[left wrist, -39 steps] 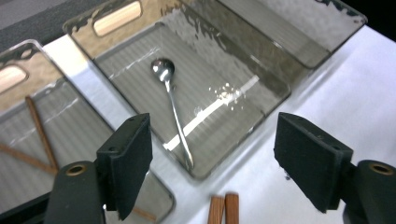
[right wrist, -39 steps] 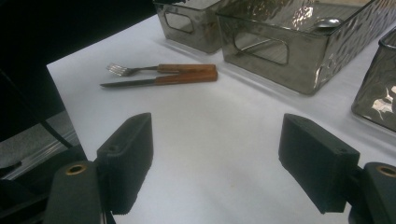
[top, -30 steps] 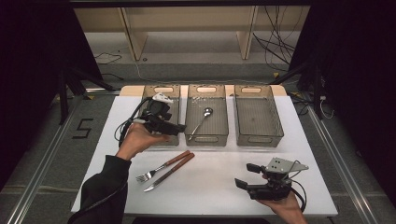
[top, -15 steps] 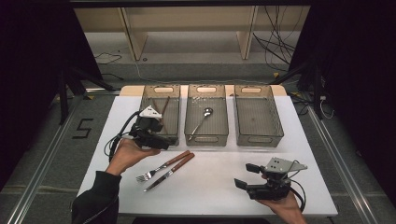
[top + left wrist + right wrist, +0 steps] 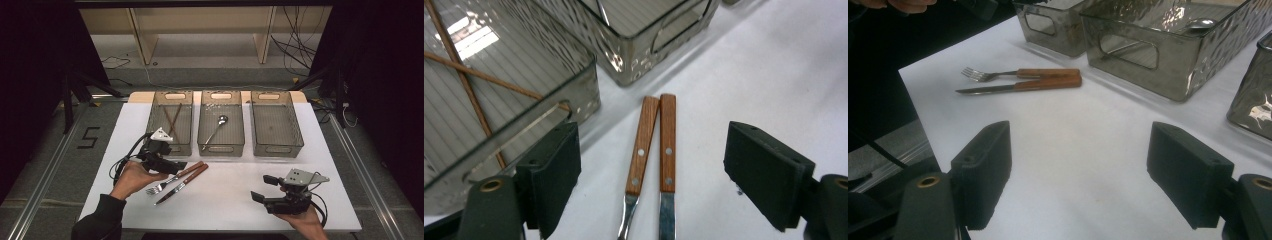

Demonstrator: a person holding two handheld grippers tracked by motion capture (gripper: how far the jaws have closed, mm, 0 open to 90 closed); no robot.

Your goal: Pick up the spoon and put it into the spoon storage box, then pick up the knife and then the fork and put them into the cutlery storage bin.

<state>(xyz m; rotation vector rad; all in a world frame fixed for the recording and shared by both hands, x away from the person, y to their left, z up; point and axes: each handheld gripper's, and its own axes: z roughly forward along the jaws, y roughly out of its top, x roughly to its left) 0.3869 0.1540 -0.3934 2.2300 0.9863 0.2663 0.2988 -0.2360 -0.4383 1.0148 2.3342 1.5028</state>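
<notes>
1. The left gripper (image 5: 172, 165), left of centre in the high view, is hovering with jaws wide apart and empty over the fork (image 5: 636, 155) and knife (image 5: 667, 150) handles.
2. The right gripper (image 5: 262, 189), at lower right, is gaping wide, gripping nothing.
3. Chopsticks (image 5: 172, 118) are lying in the left bin (image 5: 169, 96).

I am seeing just one readable mark: a dark numeral "5" (image 5: 88, 137) lying on the grey floor (image 5: 45, 150) to the left of my table. Nothing on the bins, cutlery or my tongs is showing readable text.
</notes>
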